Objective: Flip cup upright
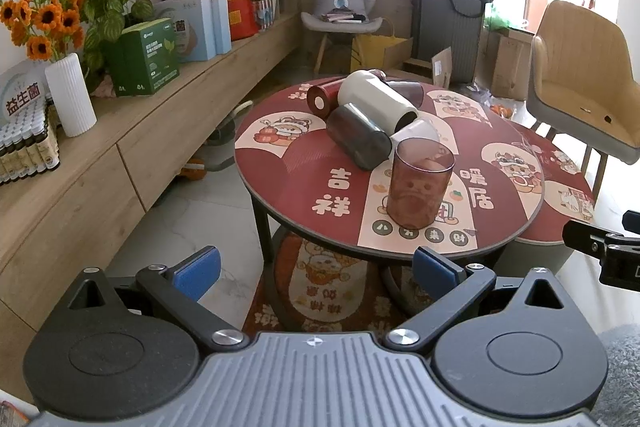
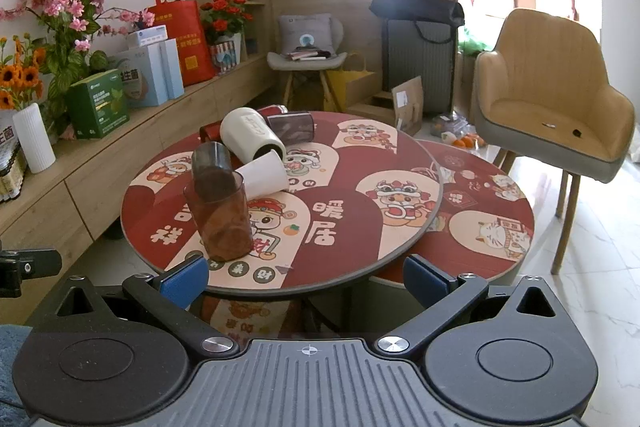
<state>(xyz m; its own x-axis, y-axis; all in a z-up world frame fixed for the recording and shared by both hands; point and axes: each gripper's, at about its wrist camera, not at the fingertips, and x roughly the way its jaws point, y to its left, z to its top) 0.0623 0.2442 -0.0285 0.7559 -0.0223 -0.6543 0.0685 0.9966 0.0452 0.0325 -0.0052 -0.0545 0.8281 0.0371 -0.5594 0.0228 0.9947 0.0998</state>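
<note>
A translucent brown cup [image 1: 419,183] stands upright, mouth up, near the front of the round red table [image 1: 304,187]; it also shows in the right wrist view [image 2: 220,217]. Behind it several cups lie on their sides in a cluster: a dark smoky cup [image 1: 358,137], a large white cup [image 1: 376,103], a small white cup [image 1: 416,133], a red cup [image 1: 322,99] and a dark brown cup [image 1: 406,93]. My left gripper [image 1: 316,273] is open and empty, short of the table's front edge. My right gripper [image 2: 306,281] is open and empty at the table's front edge.
A lower round table [image 2: 480,215] overlaps the red table [image 2: 344,255] on the right. A tan armchair [image 2: 552,95] stands beyond it. A long wooden sideboard [image 1: 132,131] with boxes, flowers and a white vase [image 1: 70,95] runs along the left.
</note>
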